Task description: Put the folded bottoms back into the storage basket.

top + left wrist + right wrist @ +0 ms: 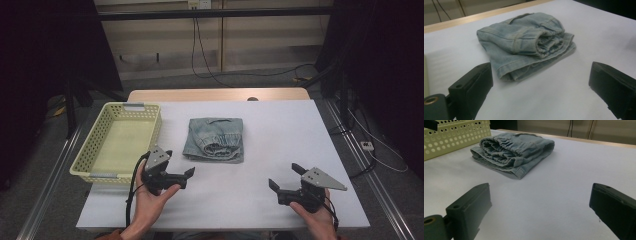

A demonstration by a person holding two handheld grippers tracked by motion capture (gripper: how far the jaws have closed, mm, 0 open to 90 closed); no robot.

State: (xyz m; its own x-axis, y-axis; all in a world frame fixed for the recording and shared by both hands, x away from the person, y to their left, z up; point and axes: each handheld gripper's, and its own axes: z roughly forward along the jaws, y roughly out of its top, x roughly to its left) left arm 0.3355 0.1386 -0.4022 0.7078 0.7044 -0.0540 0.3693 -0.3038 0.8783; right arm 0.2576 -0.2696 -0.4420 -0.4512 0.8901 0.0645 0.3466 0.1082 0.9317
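Observation:
A folded light-blue denim garment (pixel 215 139) lies flat near the middle of the white table (pixel 285 125). My left gripper (pixel 179 163) is held just above the table, close to the garment's near left corner, open and empty. My right gripper (pixel 285 176) hovers near the front right, farther from the garment, also open and empty. In the left gripper view the garment (pixel 524 42) lies just beyond the spread jaws of the gripper (pixel 541 75). Seen in the right gripper view, the garment (pixel 514 150) sits well ahead of that gripper (pixel 540 195), elastic waistband toward it.
A pale yellow perforated basket (pixel 82 161) with nothing in it stands at the table's left, its wall (pixel 456 137) showing beside the garment. Cables run over the floor behind and right of the table. A wooden strip (pixel 215 95) borders the far edge.

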